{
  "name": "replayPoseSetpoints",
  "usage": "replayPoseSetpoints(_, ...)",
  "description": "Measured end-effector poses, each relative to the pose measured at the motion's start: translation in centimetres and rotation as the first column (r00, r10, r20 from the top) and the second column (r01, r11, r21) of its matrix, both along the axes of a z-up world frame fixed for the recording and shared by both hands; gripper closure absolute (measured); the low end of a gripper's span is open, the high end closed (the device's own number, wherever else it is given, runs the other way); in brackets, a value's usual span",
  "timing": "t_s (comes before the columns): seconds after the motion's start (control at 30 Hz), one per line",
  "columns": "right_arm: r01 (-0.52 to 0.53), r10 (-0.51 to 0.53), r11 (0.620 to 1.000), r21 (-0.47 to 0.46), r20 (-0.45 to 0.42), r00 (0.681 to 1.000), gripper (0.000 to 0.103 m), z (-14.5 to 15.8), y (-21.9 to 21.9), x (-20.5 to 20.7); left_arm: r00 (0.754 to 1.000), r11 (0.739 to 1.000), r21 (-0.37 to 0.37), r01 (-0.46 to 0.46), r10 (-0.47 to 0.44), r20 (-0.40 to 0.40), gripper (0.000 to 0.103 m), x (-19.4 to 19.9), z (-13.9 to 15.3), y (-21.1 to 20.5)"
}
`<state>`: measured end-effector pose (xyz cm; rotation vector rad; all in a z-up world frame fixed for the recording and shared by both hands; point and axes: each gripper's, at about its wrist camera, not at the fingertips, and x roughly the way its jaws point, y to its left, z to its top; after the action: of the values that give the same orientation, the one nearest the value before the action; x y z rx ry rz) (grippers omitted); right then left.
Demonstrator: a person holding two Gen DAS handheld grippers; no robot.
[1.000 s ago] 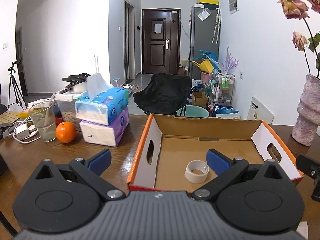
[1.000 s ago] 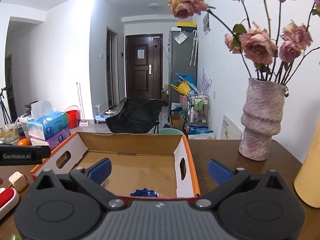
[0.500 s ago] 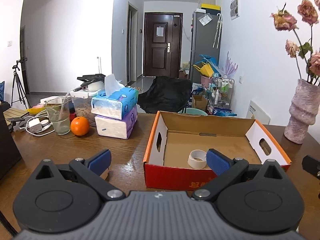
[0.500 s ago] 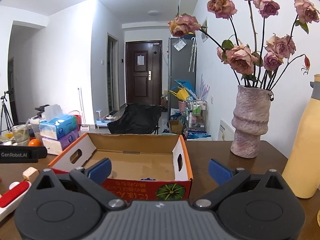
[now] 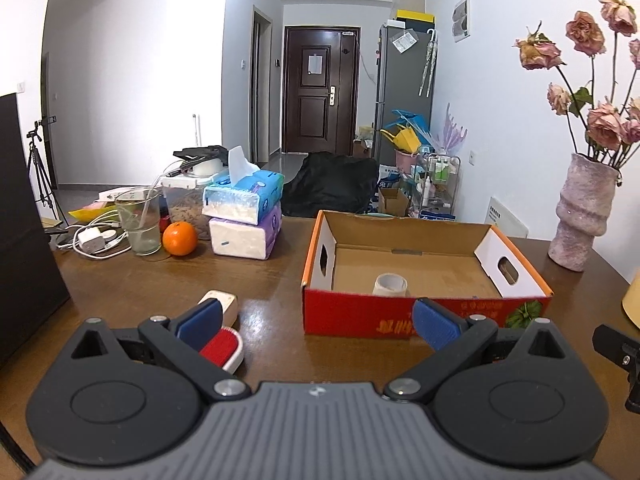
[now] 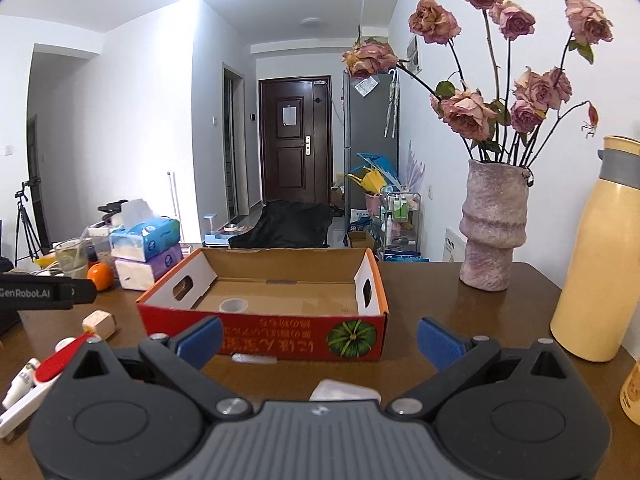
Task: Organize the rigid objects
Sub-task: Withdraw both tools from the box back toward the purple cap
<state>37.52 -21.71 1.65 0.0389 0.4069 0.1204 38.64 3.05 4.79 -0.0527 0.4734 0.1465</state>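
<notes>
Both grippers are just hovering over the wooden bench (image 5: pixel 264 280), short of the red-fronted cardboard box (image 5: pixel 420 316). The left gripper (image 5: pixel 316 320) has its jaws spread wide with nothing between them, and the right gripper (image 6: pixel 318 340) is the same, wide apart and empty.

Inside the box there's a roll of white tape (image 5: pixel 390 284) sitting on the cardboard floor, closer to the front-left part. From the right wrist view you can see the same roll (image 6: pixel 233 305) through the open top.

Loose stuff lies on the bench left of the box: a small beige block (image 5: pixel 219 301) and, just in front of it, a red-and-white oblong thing (image 5: pixel 224 344) partly hidden behind the left gripper's finger. I can't tell what that thing actually is. The right view also shows a white pen-like item (image 6: pixel 20 384) at the far left edge.

Further back are a stack of tissue packs (image 5: pixel 244 216), an orange (image 5: pixel 180 239) and a glass (image 5: pixel 138 222). On the right there's a pink vase (image 6: pixel 493 232) of dried roses and a yellow bottle (image 6: pixel 600 264).
</notes>
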Motion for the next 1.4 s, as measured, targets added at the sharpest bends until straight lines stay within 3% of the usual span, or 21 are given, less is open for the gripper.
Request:
replayPoseSetpoints(0.57,-0.006,0.006,1.0,-0.004,-0.003,1.0,0.0,0.5,1.0,-9.3,1.0,1.0,-0.004,0.014,-0.014,0.013,0.0,-10.5,0.1,0.8)
replayPoseSetpoints(1.4,-0.071,0.068,0.997,-0.026,-0.091,0.993,0.0,-3.1,3.8,-17.2,0.999,1.0,-0.013,0.015,-0.016,-0.045,0.0,-19.2,-3.3,2.4)
